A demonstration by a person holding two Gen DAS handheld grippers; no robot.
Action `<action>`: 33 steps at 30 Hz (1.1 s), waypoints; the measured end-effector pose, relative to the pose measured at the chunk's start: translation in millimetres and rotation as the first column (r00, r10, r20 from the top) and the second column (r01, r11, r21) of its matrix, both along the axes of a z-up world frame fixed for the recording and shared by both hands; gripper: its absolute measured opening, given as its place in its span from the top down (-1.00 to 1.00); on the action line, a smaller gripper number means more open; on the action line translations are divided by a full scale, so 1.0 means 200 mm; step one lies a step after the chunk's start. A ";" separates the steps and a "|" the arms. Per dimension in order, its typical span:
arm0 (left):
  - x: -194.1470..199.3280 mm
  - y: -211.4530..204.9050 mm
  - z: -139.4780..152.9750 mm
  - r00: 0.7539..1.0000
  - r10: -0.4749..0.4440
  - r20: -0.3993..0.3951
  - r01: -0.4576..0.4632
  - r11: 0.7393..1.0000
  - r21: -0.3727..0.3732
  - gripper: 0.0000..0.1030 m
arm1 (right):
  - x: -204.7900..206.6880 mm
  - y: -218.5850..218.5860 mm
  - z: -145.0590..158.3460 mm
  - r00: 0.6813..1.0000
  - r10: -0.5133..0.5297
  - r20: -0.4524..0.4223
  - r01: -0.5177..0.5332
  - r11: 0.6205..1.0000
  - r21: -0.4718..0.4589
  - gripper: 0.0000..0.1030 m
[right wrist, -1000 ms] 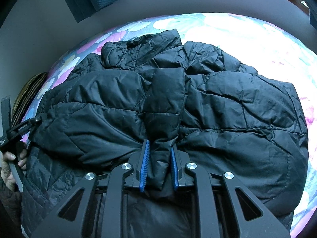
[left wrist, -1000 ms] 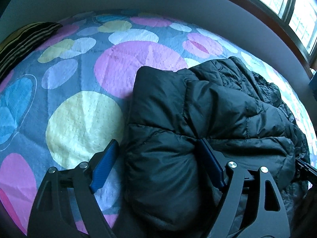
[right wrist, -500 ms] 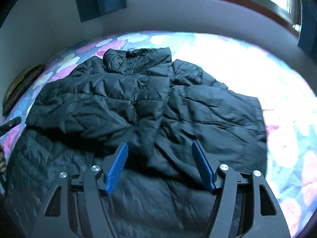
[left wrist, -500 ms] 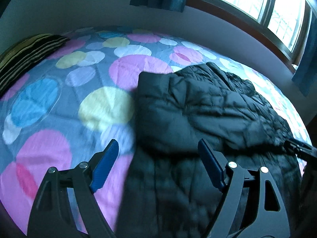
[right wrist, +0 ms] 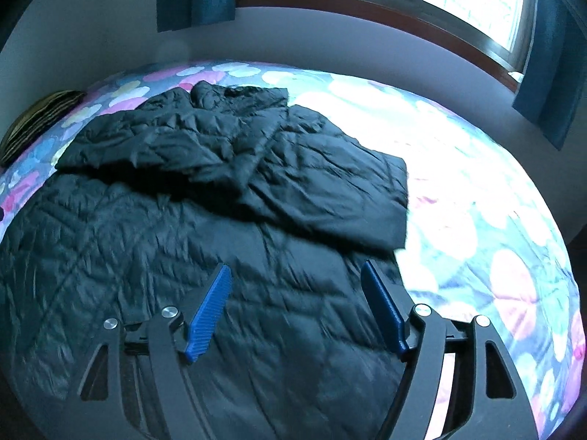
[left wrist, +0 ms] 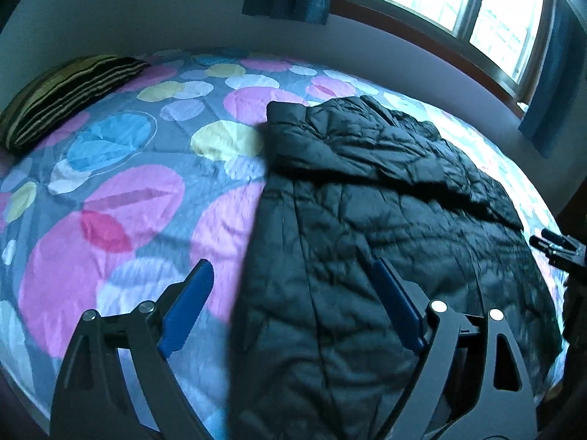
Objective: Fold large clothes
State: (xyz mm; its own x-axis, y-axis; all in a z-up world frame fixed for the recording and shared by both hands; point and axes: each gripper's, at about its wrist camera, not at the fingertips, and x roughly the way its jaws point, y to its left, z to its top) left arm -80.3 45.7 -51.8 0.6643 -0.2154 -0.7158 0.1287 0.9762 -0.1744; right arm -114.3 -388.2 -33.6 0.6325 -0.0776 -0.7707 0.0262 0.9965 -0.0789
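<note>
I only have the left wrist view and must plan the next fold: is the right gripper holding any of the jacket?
Observer: No. The right gripper hangs above the jacket, its jaws opening with no fabric between them.
Operator: What does the jacket's right side look like?
Observer: Its upper layer ends there in a straight edge, with the patterned bedspread showing beyond it.
Operator: And the collar?
Observer: The collar lies bunched at the jacket's far end, toward the wall under the window.
</note>
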 end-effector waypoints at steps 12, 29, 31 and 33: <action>-0.14 0.05 -0.02 1.000 -0.021 -0.016 0.021 1.000 -0.012 -0.71 | -0.22 -0.21 -0.06 0.995 -0.077 -0.059 0.082 0.992 0.094 -0.41; -0.18 0.15 -0.19 0.981 -0.096 -0.170 0.061 0.979 -0.197 -0.70 | -0.57 -0.61 -0.29 0.970 -0.031 -0.240 0.154 0.846 0.511 -0.42; -0.18 0.13 -0.19 0.978 -0.121 -0.172 0.082 0.973 -0.217 -0.70 | -0.61 -0.60 -0.30 0.972 0.007 -0.235 0.128 0.824 0.552 -0.42; -0.18 0.12 -0.20 0.970 -0.163 -0.181 0.116 0.963 -0.245 -0.70 | -0.66 -0.60 -0.30 0.972 0.066 -0.224 0.095 0.763 0.639 -0.42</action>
